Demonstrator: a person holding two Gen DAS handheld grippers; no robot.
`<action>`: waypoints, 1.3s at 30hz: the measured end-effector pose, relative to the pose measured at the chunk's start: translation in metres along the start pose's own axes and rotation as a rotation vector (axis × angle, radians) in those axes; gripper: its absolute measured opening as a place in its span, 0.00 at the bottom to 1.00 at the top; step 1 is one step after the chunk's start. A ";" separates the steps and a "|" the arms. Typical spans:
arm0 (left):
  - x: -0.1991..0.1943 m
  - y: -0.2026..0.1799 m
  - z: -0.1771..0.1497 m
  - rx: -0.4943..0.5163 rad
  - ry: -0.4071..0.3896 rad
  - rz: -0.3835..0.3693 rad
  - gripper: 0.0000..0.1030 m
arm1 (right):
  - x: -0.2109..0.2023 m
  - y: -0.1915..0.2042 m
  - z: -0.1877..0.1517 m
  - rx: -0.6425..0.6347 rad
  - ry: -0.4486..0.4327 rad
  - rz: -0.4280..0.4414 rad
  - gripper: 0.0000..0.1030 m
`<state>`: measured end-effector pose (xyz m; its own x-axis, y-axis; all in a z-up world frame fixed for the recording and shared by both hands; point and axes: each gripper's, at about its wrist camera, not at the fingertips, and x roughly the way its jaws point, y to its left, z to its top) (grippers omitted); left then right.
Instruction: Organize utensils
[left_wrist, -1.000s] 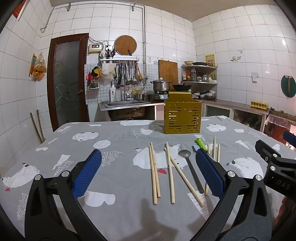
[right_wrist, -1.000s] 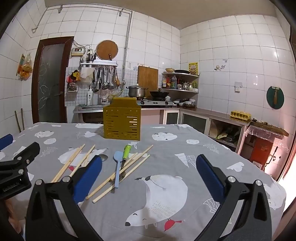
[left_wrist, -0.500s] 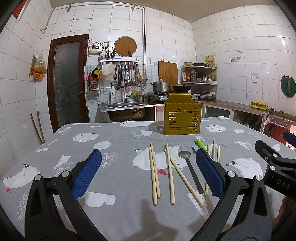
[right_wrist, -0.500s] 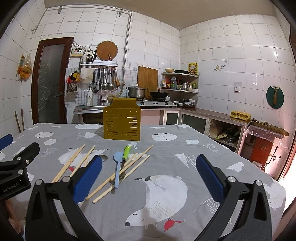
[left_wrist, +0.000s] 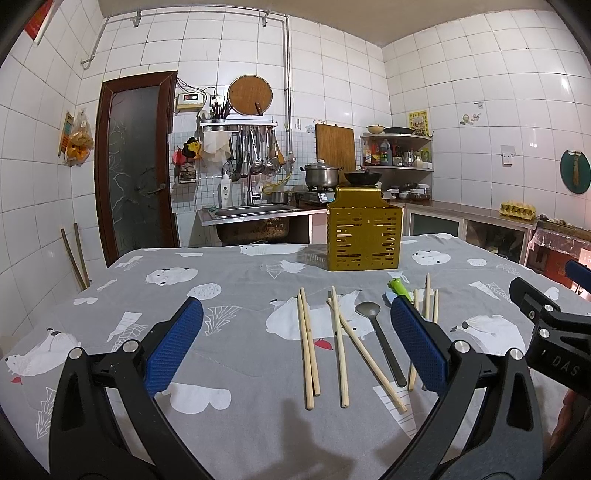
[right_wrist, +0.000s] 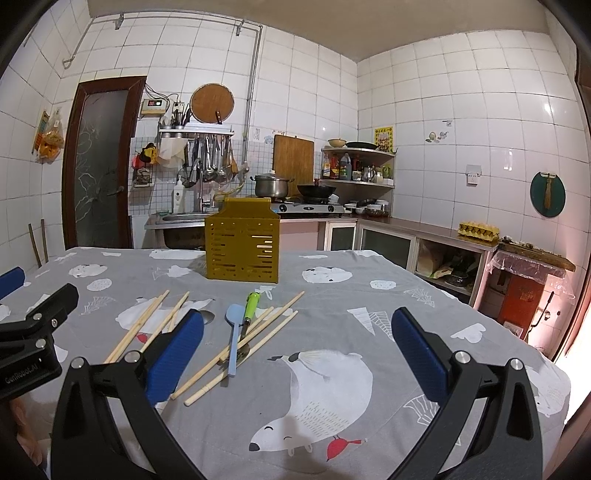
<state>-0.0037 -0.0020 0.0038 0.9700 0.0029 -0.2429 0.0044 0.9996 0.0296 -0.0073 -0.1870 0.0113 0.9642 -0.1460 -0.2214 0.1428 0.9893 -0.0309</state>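
Tiled kitchen; on the tabletop (left_wrist: 236, 280), light, stiff chopsticks (left_wrist: 308, 343) probably roll, so pinch mid-shaft; left gripper (left_wrist: 295, 347) and right gripper (right_wrist: 297, 349) jaws spread, empty

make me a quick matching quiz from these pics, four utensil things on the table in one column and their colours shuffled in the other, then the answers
Column 1:
1. utensil holder
2. spatula
3. spoon
4. chopsticks

Column 2:
a. light blue
b. pale wood
c. mustard yellow
d. dark grey

Pairs: 1-c, 2-a, 3-d, 4-b
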 end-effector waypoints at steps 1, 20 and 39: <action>0.000 0.000 0.000 0.000 0.000 0.000 0.95 | 0.000 0.000 0.000 0.001 -0.001 0.000 0.96; -0.003 0.001 0.001 0.004 -0.007 0.001 0.95 | -0.002 -0.001 -0.001 0.008 -0.008 -0.002 0.96; -0.005 0.002 0.005 0.008 -0.015 -0.001 0.95 | -0.002 -0.003 -0.002 0.010 -0.011 -0.005 0.96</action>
<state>-0.0072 -0.0005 0.0096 0.9736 0.0019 -0.2282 0.0068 0.9993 0.0370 -0.0100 -0.1902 0.0100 0.9659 -0.1506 -0.2106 0.1494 0.9885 -0.0218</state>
